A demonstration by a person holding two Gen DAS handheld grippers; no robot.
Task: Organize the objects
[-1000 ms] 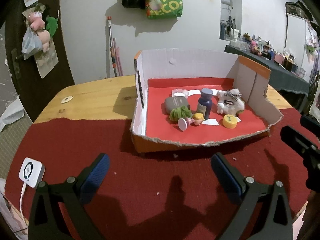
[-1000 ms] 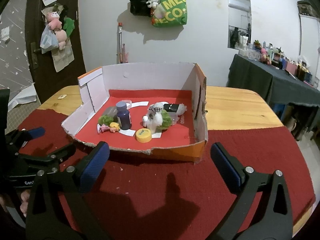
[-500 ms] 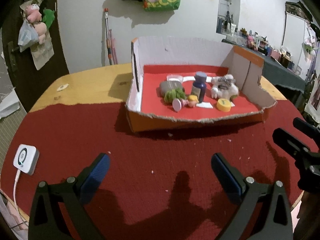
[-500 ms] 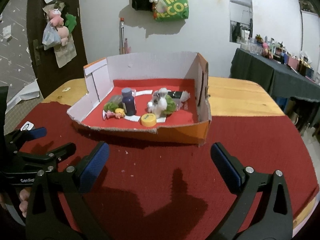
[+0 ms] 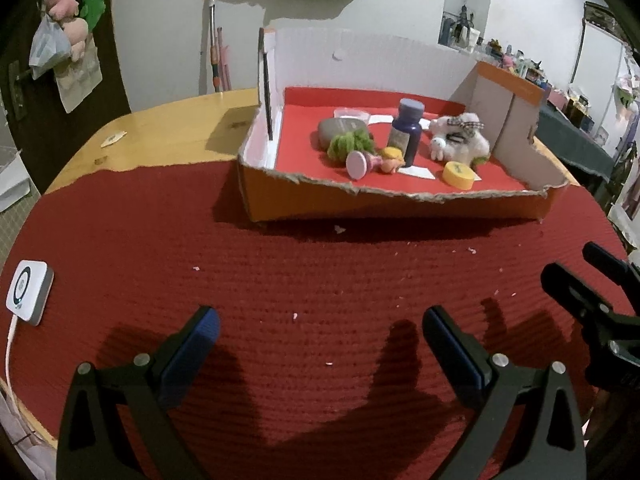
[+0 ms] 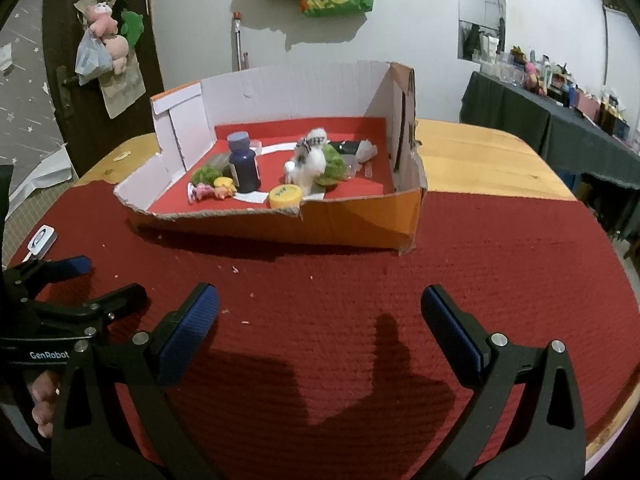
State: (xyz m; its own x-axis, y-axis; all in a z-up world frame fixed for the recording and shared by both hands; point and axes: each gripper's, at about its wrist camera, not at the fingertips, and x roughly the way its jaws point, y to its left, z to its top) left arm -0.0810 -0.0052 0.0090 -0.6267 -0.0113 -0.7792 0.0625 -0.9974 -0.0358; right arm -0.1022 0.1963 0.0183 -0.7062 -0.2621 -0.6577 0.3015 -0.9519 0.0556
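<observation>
A cardboard box (image 5: 312, 200) with a red floor stands on the red cloth; it also shows in the right wrist view (image 6: 352, 220). Inside are a dark blue bottle (image 5: 407, 131), a white plush toy (image 5: 460, 140), a yellow lid (image 5: 458, 174), a green fuzzy thing (image 5: 350, 142), a small doll (image 5: 390, 158) and a grey stone (image 5: 336, 130). My left gripper (image 5: 320, 334) is open and empty, well in front of the box. My right gripper (image 6: 320, 320) is open and empty, also short of the box.
A white charger puck (image 5: 28, 292) with a cable lies at the cloth's left edge. A dark cluttered side table (image 6: 560, 120) stands to the right. Bare wooden tabletop (image 5: 168, 124) shows behind the cloth. Each gripper sees the other at its frame edge.
Both grippers have pulled back from the box and dropped lower, so the box looks farther away. Both stay open and empty.
</observation>
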